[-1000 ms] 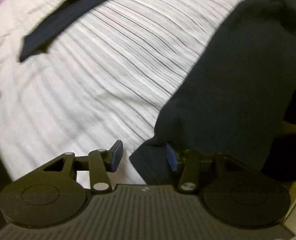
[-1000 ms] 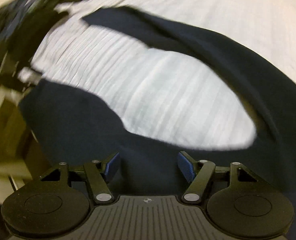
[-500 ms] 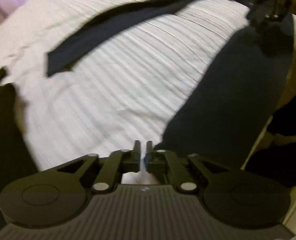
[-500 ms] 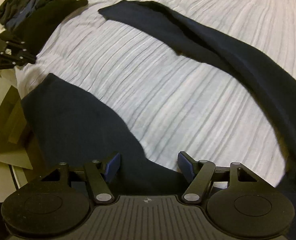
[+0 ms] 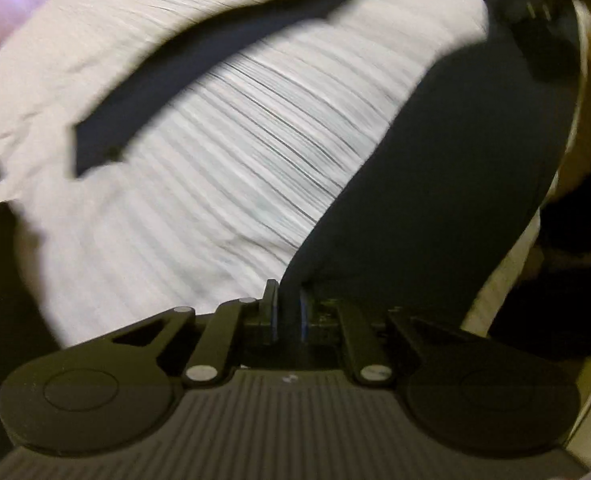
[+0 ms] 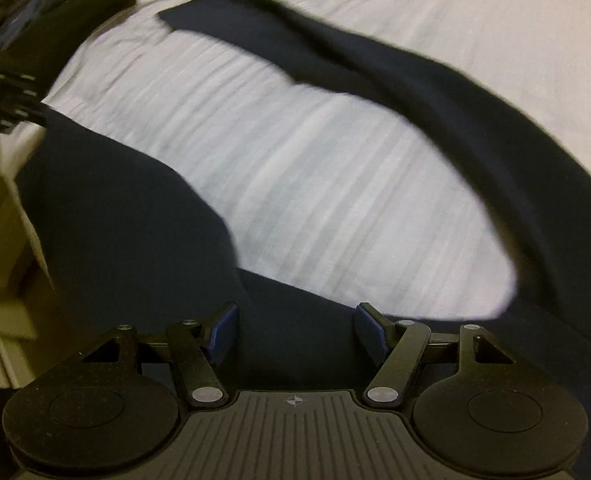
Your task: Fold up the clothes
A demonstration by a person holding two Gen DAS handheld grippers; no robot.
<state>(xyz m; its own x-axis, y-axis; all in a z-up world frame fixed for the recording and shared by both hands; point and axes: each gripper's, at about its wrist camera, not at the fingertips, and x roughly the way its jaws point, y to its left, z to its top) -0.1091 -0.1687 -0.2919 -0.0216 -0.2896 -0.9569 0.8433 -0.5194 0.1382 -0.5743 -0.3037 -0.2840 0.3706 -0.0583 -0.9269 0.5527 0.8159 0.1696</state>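
1. The dark navy garment (image 5: 435, 184) lies spread on a bed, on a white ribbed bedspread (image 5: 255, 128). It appears to be a pair of trousers; the pictures are blurred, so the exact type cannot be confirmed.
2. In the left wrist view, one broad leg runs from the lower centre up to the upper right. A second, narrower leg arcs across the top and ends in a squared cuff at the left.
3. In the right wrist view, the same garment (image 6: 143, 216) covers the lower left. Its other leg sweeps from the upper centre down the right side, leaving an oval of bare bedspread (image 6: 335, 184) between the two.
4. The left gripper (image 5: 288, 312) is clenched on a fold of the garment's lower edge. Dark cloth is visible pinched between the blue pads (image 5: 304, 312).
5. The right gripper (image 6: 297, 330) is released, its fingers spread wide. It hovers over the garment fabric; contact between the pads and the cloth cannot be determined.
6. A pile of dark clothes (image 6: 43, 20) sits at the far upper left corner of the bed in the right wrist view, well apart from the spread garment.
7. The left gripper's body (image 6: 7, 100) appears at the left edge of the right wrist view.
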